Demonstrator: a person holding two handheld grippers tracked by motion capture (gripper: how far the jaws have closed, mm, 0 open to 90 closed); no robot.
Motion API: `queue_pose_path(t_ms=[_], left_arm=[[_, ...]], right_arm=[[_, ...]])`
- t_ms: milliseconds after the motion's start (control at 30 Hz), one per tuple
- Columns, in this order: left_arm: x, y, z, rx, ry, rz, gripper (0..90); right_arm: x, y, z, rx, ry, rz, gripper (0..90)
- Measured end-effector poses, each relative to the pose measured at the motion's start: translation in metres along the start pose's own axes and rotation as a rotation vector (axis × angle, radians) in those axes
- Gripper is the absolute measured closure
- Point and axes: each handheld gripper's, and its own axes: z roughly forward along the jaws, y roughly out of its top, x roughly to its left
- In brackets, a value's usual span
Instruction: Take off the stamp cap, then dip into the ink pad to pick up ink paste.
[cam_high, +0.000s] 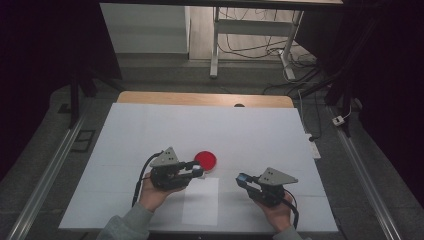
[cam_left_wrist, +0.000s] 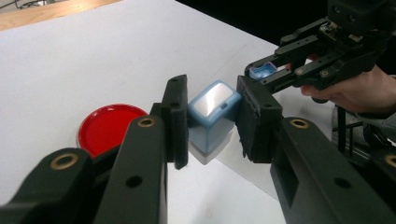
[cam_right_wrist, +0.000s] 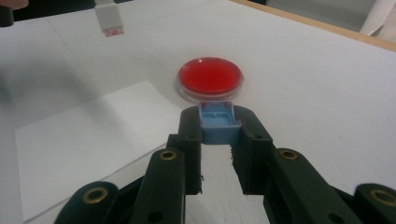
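Landmark: round red ink pad in a clear shallow dish (cam_high: 205, 160), resting on the white table cover (cam_high: 250, 130).

Left gripper (cam_high: 196, 169) just at the near-left edge of the red pad, jaws narrowed onto a pale blue, square-bodied plastic stamp (cam_left_wrist: 212, 114). Pressed from both sides, silver label face toward the camera in the left gripper view, white base end pointing down and away. Held clear of the table, not touching the pad. Seen from the right gripper view as a small white block with a reddish underside (cam_right_wrist: 109, 18), beyond and left of the pad.

Right gripper (cam_high: 242, 180) to the near-right of the red pad, apart from it. Jaws drawn close on a small pale blue plastic cap (cam_right_wrist: 217, 122), hollow side up, pinched at the fingertips. Same cap visible in the left gripper view (cam_left_wrist: 261, 71).

White paper sheet (cam_high: 201, 200) flat on the cover, just nearer the person than the pad, between the two hands.

Deciding relation, by judgement: stamp's long axis tilted, base aimed toward the table; pad almost directly alongside the left gripper, far closer to it than to the right. Short tip and lowering likely enough for inking. Paper then just nearer than the pad for the impression.
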Motion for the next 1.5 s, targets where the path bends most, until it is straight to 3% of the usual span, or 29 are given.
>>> queue_pose_path(t_ms=[633, 1500], left_arm=[[0.005, 0.0, -0.004, -0.015, 0.038, -0.008, 66.0], [0.008, 0.001, -0.004, -0.004, 0.08, 0.0, 66.1]], right_arm=[[-0.025, -0.019, -0.048, -0.021, -0.113, 0.046, 73.8], [-0.026, -0.02, -0.041, 0.0, -0.094, 0.033, 73.8]])
